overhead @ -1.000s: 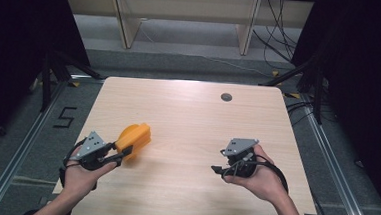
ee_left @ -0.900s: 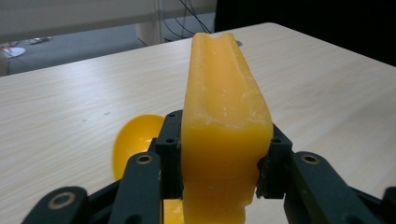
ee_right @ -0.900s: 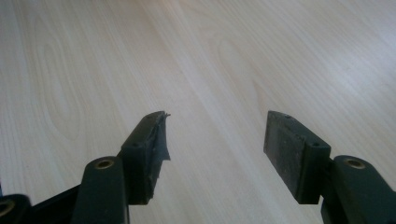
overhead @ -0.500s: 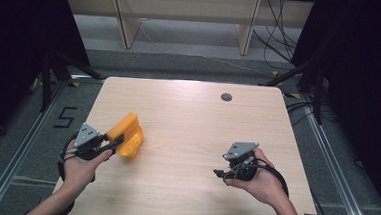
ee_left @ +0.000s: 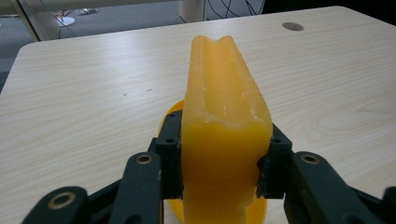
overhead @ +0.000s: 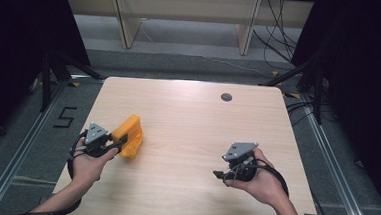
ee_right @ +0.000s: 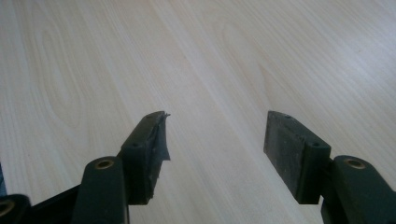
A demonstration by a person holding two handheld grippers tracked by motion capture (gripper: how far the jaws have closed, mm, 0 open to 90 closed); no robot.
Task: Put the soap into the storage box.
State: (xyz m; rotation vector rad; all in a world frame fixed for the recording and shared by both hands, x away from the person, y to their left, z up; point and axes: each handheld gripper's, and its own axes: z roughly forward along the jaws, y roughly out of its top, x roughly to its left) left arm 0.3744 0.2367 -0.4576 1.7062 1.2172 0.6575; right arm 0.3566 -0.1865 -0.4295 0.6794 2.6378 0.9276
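An orange plastic piece (overhead: 129,135) with a grooved top stands on the left part of the wooden table (overhead: 193,117). My left gripper (overhead: 117,144) is shut on it from the near side. In the left gripper view the orange piece (ee_left: 224,135) rises between the two black pads (ee_left: 171,154), pinched on both flanks, with a round orange base showing below. My right gripper (overhead: 219,174) rests low over the table's right front area, held by a hand. In the right gripper view my right gripper (ee_right: 212,140) is open over bare wood with nothing between the pads (ee_right: 289,149).
A small dark round hole (overhead: 226,96) sits near the table's far edge. Beyond the table are wooden shelf legs (overhead: 126,23) and cables (overhead: 278,37) on the floor. Metal rails (overhead: 20,147) run along both sides of the table.
My left gripper has shifted left and slightly forward with the orange piece, which has turned from lying flatter to standing on edge. My right gripper has drifted a little toward the near edge.
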